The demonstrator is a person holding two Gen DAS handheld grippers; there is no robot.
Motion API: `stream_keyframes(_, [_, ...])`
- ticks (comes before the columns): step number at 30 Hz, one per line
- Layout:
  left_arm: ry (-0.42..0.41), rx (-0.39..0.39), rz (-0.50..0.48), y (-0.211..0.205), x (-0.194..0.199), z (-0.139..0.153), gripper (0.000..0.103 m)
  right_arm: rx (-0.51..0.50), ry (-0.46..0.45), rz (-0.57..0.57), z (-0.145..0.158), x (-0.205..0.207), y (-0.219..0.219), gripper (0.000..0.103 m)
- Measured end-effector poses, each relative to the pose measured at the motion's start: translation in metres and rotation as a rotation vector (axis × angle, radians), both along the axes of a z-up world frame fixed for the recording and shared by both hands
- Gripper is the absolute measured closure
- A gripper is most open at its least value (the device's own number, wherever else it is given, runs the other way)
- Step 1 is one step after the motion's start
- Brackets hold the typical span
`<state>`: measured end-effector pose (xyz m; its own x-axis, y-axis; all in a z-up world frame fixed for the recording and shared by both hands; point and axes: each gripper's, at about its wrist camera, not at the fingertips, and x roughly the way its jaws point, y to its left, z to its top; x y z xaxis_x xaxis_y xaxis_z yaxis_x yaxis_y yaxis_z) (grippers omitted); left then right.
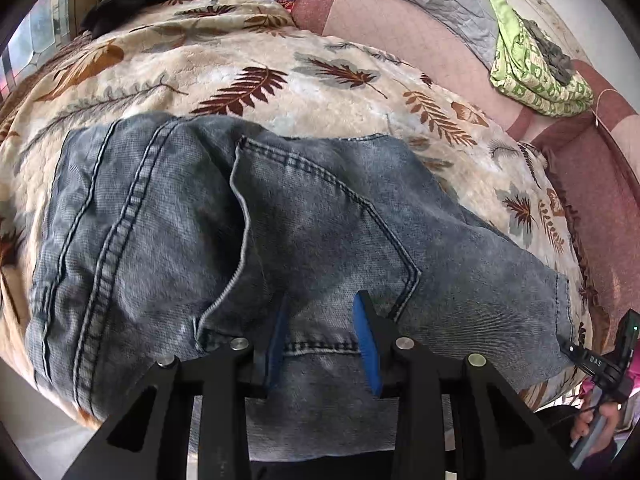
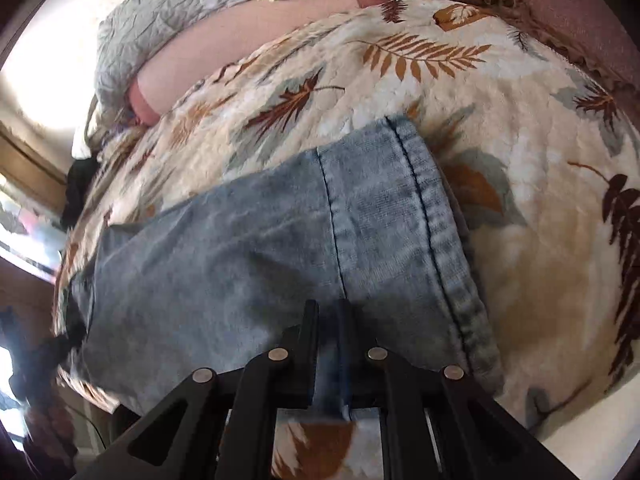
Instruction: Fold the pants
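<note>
Folded jeans (image 1: 248,240) on leaf-print blanket (image 1: 248,60)

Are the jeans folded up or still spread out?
Partly folded. The jeans lie flat on the leaf blanket, a hemmed leg end laid over denim.

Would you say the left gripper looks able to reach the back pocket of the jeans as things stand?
Probably yes: the left gripper hangs open just above the jeans, and the back pocket lies uncovered right ahead of its blue pads.
</note>
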<state>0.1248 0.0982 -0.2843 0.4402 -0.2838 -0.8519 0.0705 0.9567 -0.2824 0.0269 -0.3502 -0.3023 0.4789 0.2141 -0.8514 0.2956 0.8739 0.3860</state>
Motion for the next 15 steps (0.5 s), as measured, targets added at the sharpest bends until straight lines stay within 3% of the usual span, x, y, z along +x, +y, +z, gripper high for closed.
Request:
stream_keyframes(3, [-0.012,0.006,-0.016,-0.001,0.000,-0.002,0.069,-0.074,0.057,0.038,0.016,0.003,0.009,0.092])
stream_keyframes(9, [-0.025,-0.006,-0.028,0.001,-0.001,-0.003,0.069,-0.026,-0.126,0.263,0.064,0.060,0.075,0.091])
stream_keyframes(12, [-0.019,-0.010,-0.030,0.001,0.000,-0.003,0.069,-0.021,-0.166,0.448,0.068,0.105,0.128,0.089])
stream_keyframes(15, [-0.023,0.008,-0.039,-0.001,-0.001,-0.002,0.069,-0.001,-0.138,0.564,0.058,0.141,0.165,0.089])
